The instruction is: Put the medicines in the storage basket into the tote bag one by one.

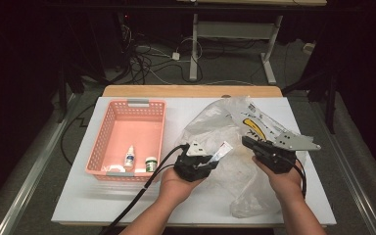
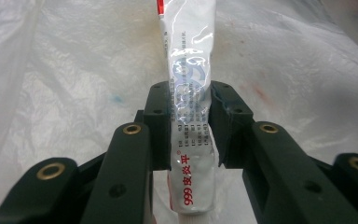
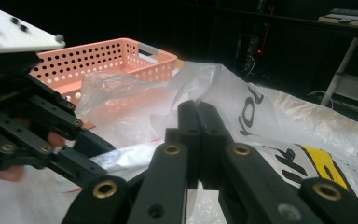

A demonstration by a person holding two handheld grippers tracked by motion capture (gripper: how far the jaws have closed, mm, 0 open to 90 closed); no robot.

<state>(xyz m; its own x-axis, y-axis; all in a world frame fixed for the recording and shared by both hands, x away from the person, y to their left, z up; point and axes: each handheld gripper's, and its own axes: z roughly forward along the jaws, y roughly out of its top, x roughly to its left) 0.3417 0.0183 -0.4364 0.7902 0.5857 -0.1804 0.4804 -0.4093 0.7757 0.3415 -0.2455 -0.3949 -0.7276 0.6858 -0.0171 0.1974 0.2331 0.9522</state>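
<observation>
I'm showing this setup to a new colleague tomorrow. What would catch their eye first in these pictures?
Probably the crinkled clear plastic bag sprawled over the right half of the white table, with the right claw shut on its film. Next, the silvery ointment tube clamped in the left claw just above the bag. Then the pink basket at the left, holding a small bottle and a little jar.

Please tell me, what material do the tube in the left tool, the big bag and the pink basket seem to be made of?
Tube: probably glossy laminated plastic or foil; it shines and creases softly. Bag: thin translucent plastic film, crumpled, with printed letters. Basket: rigid moulded plastic, matt pink, with rows of holes in its walls.
</observation>
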